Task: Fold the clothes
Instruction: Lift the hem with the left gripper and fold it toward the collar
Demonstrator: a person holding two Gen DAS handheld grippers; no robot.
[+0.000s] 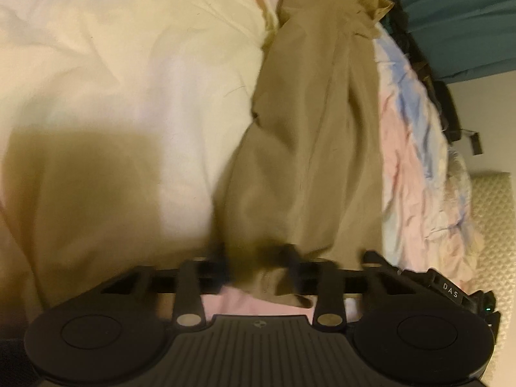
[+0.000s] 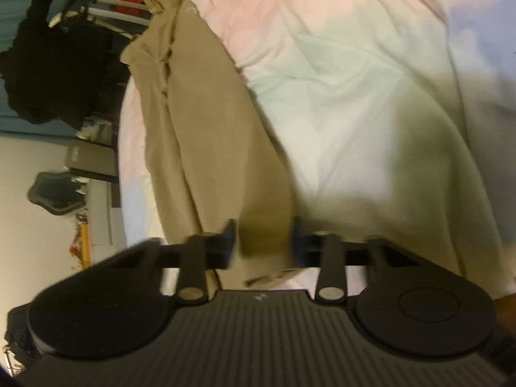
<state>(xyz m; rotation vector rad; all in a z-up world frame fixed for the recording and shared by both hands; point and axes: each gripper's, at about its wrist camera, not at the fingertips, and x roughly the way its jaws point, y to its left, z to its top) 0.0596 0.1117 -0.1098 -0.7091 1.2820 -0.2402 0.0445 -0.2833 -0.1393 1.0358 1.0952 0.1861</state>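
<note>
I see a tan garment (image 1: pixel 306 148) lying stretched lengthwise on the pastel tie-dye bedsheet (image 1: pixel 106 74) of the bed, near its edge. My left gripper (image 1: pixel 258 258) has its jaws pinching the near end of the tan cloth; fabric bunches between the fingers. My right gripper (image 2: pixel 262 242) likewise has its jaws pinching the tan garment (image 2: pixel 200 122) at its near end. Both views are blurred. Dark clothing (image 2: pixel 54 64) hangs beyond the bed.

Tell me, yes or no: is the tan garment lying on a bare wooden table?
No. In the left wrist view the tan garment lies on a rumpled pastel bedsheet, not on wood.
</note>
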